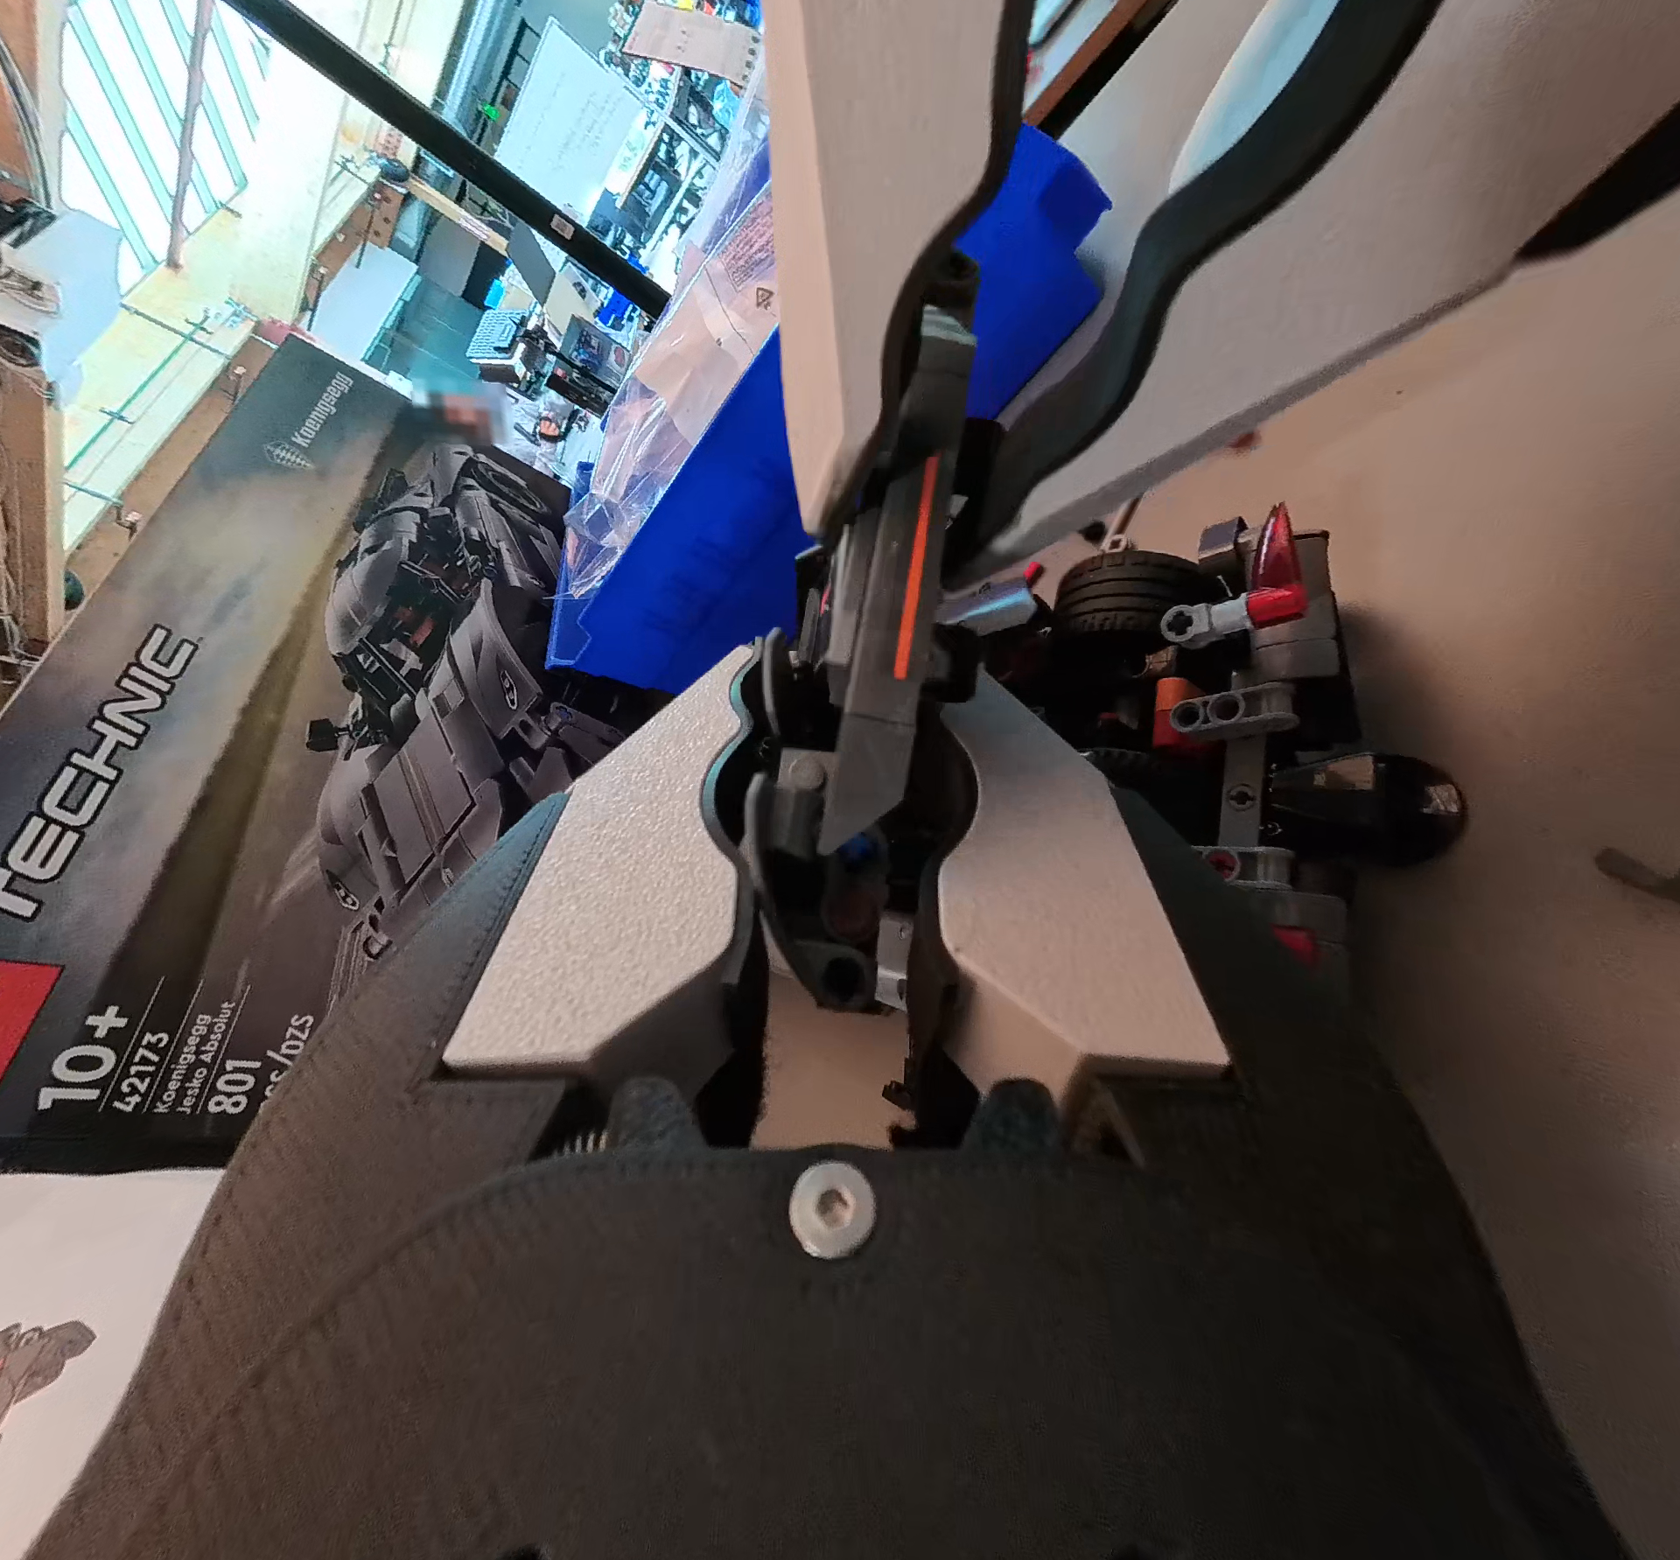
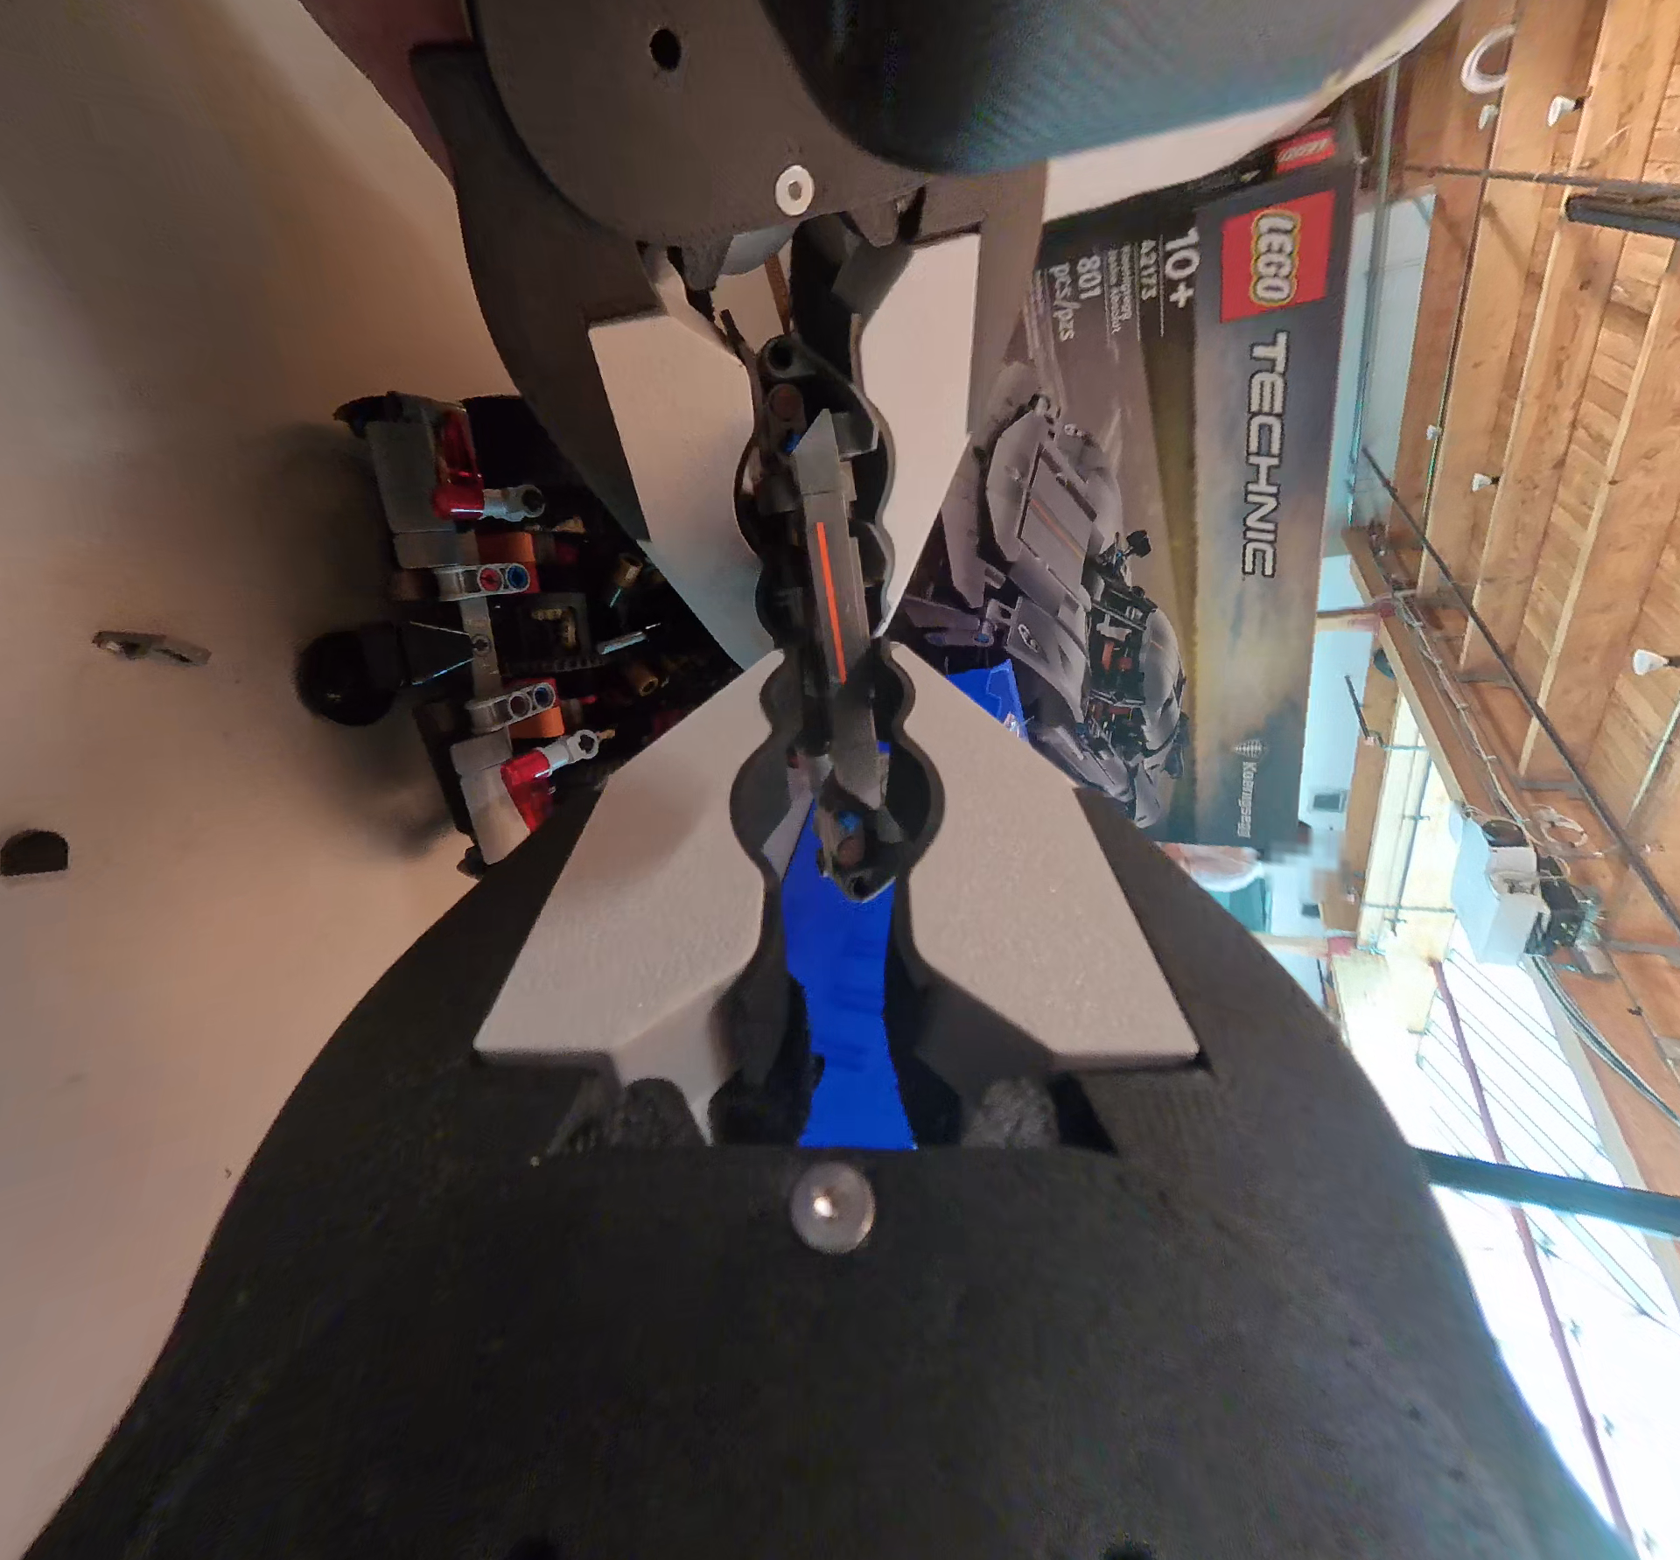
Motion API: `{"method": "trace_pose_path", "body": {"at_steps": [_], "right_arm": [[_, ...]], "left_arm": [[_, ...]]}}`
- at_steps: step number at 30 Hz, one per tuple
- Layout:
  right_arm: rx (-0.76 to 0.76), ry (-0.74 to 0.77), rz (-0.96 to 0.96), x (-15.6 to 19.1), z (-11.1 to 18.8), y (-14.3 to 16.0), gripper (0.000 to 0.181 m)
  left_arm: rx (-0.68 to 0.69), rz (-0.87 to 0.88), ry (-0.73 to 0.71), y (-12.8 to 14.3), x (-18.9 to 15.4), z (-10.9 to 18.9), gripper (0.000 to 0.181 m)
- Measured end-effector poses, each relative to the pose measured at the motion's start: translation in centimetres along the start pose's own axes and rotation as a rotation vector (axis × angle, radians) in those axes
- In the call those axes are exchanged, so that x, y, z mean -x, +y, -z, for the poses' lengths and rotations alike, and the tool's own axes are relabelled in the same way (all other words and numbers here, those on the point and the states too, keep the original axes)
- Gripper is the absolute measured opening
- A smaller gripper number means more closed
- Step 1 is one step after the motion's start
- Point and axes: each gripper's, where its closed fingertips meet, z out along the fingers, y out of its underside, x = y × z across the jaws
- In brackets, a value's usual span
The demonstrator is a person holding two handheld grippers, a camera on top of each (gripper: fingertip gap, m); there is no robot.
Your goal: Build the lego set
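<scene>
A long grey lego sub-assembly with an orange stripe is held in the air between both grippers, end to end. My left gripper is shut on its near end, with pins and a beam showing between the fingers. My right gripper comes in from above and is shut on the far end. In the right wrist view, the right gripper grips the sub-assembly and the left gripper faces it. The partly built car chassis with wheel and red tail lights lies on the white table beyond; it also shows in the right wrist view.
The set's box stands to the left and shows in the right wrist view. A blue bin with clear plastic bags sits behind the grippers. A small grey piece and a dark piece lie loose on the table. The left gripper's tips are roughly 5 cm from the right gripper's. The small grey piece is about equally far from each gripper, around 12 cm.
</scene>
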Motion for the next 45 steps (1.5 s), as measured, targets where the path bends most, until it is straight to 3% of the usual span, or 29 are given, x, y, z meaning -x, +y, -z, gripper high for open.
{"method": "trace_pose_path", "body": {"at_steps": [2, 4, 8, 15, 27, 30, 34, 45], "right_arm": [[-0.037, -0.026, -0.058, -0.2, 0.7, 0.2, 0.023], [-0.028, -0.078, -0.145, 0.0, 0.7, 1.4, 0.046], [-0.079, -0.089, -0.146, 0.5, -0.7, 1.9, 0.049], [-0.138, -0.094, -0.145, 0.2, -2.3, 1.8, 0.029], [-0.231, -0.137, -0.157, 0.4, -2.6, 1.7, 0.026], [-0.282, -0.179, -0.165, 1.0, -2.4, 1.1, 0.039], [-0.263, -0.149, -0.171, 0.7, -2.6, 1.6, 0.028], [-0.281, -0.146, -0.221, 0.8, -2.6, 1.6, 0.020]], "left_arm": [[0.000, 0.016, 0.003, 0.1, 0.1, 0.1, 0.028], [-0.006, 0.022, 0.004, 0.0, 0.1, 0.1, 0.028], [-0.009, 0.016, 0.008, -0.2, -0.1, 0.1, 0.028], [-0.011, 0.008, 0.026, -0.2, -0.2, 0.1, 0.029], [-0.037, 0.043, 0.038, 0.0, -0.2, 0.1, 0.029], [-0.046, 0.054, 0.049, 0.0, -0.1, 0.2, 0.029], [-0.040, 0.043, 0.044, 0.0, -0.2, 0.1, 0.030], [-0.032, 0.042, 0.046, 0.1, -0.3, 0.0, 0.030]]}}
